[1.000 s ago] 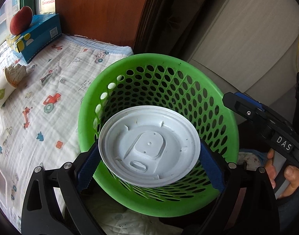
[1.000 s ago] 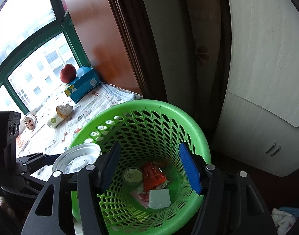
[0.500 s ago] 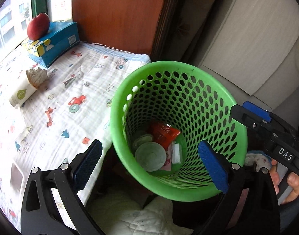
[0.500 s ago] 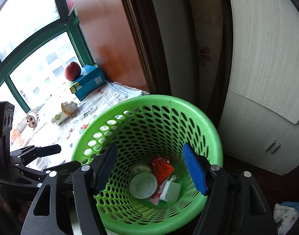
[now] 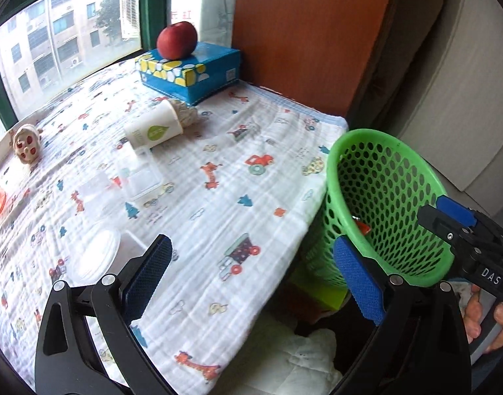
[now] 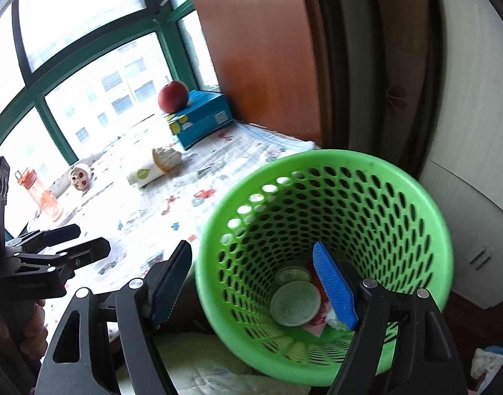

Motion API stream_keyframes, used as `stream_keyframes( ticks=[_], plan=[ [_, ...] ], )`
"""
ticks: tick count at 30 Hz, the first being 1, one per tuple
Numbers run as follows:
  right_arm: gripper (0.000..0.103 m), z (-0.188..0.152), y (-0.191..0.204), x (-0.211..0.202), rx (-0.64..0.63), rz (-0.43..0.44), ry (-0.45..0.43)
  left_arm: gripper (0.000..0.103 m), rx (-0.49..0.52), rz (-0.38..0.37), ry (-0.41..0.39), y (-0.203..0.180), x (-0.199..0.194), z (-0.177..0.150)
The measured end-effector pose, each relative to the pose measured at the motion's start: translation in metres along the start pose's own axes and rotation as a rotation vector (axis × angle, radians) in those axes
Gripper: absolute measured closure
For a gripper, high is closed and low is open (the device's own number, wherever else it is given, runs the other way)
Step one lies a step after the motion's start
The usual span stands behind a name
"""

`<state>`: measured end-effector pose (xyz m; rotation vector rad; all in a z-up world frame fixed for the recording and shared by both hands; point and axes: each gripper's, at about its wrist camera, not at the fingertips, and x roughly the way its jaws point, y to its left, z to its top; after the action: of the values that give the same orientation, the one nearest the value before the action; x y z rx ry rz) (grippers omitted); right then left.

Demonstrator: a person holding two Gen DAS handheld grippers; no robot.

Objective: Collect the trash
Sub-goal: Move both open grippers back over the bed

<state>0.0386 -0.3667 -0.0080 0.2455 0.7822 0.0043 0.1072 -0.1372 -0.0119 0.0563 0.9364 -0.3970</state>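
A green perforated basket [image 6: 383,177] stands beside the table; it also shows in the left wrist view [image 5: 350,144]. Inside lie a white lid [image 6: 294,302], a red wrapper and white scraps. My left gripper [image 5: 251,283] is open and empty over the table's near edge. My right gripper [image 6: 254,289] is open and empty, its jaws astride the basket's near rim. On the printed cloth [image 5: 218,197] lie a paper cup stuffed with tissue [image 5: 156,128], a clear plastic container [image 5: 139,177] and a clear round lid [image 5: 93,256].
A blue tissue box [image 5: 189,72] with a red apple [image 5: 177,39] on it stands at the back by the window. A small skull-faced figure [image 5: 26,144] and an orange bottle [image 6: 37,194] are at the left. A wooden panel and cabinet stand behind the basket.
My left gripper let go of the white lid, which fell into the basket. The left gripper then swung left over the table. The right gripper shifted left across the basket rim.
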Motion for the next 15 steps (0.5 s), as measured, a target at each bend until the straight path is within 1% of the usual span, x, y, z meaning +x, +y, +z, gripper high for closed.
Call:
stream_keyframes(
  ticks=[8, 15],
  plan=[
    [0.025, -0.001, 0.050, 0.014, -0.058, 0.055, 0.033, 0.006, -0.088, 0.072, -0.013, 0.054, -0.013, -0.013],
    [0.025, -0.005, 0.086, 0.027, -0.109, 0.095, 0.064, 0.006, -0.164, 0.130, -0.028, 0.096, -0.026, -0.024]
  ],
)
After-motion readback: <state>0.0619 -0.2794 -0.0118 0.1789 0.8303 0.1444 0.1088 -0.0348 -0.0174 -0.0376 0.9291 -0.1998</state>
